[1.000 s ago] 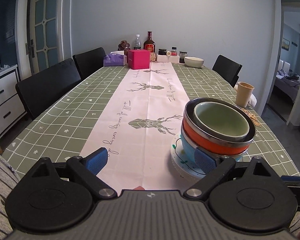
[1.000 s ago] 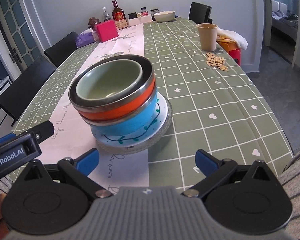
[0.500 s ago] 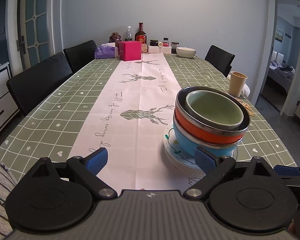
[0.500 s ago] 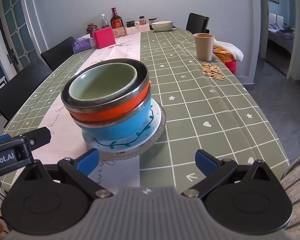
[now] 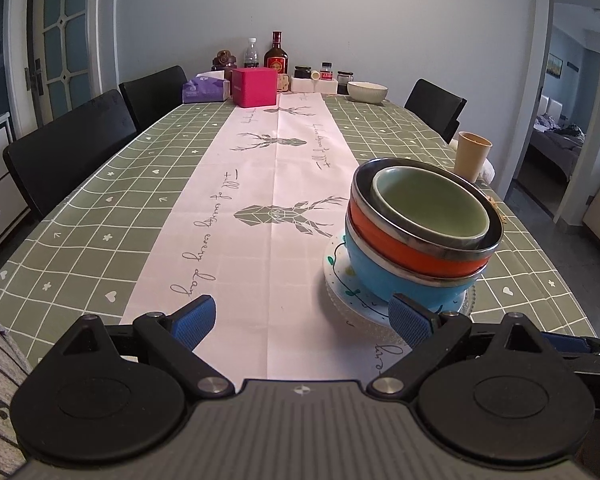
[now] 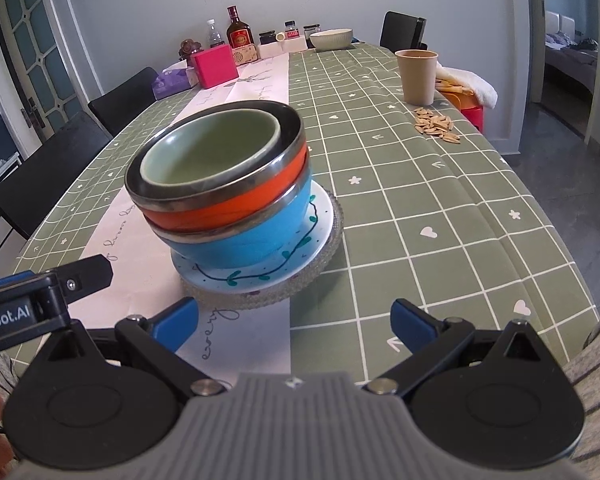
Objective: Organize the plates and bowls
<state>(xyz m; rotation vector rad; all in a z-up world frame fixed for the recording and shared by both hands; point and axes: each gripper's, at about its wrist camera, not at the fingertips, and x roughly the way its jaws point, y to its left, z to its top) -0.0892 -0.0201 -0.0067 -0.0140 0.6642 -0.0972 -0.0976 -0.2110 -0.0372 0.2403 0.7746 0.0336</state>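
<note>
1. Here the stack sits near the desk (image 6: 440, 216) edge: green bowl (image 6: 212, 148) nested in an orange bowl (image 6: 236, 204), then a blue bowl (image 6: 244, 240), on a painted plate (image 6: 320, 224) over a glass plate (image 6: 332, 248).
2. Left tool (image 5: 304, 322) and right tool (image 6: 294, 322) both gape wide, holding nothing.
3. Likely heavy, glazed, slippery and breakable; lift by the bottom plate's rim, from both sides.

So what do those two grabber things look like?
Both match: the left gripper and the right gripper each have a ribbed grey body, two black round discs, black arms with silver screws, and blue pads. White "Robot.AI" lettering marks the left one's side. The person wears striped grey sleeves.
</note>
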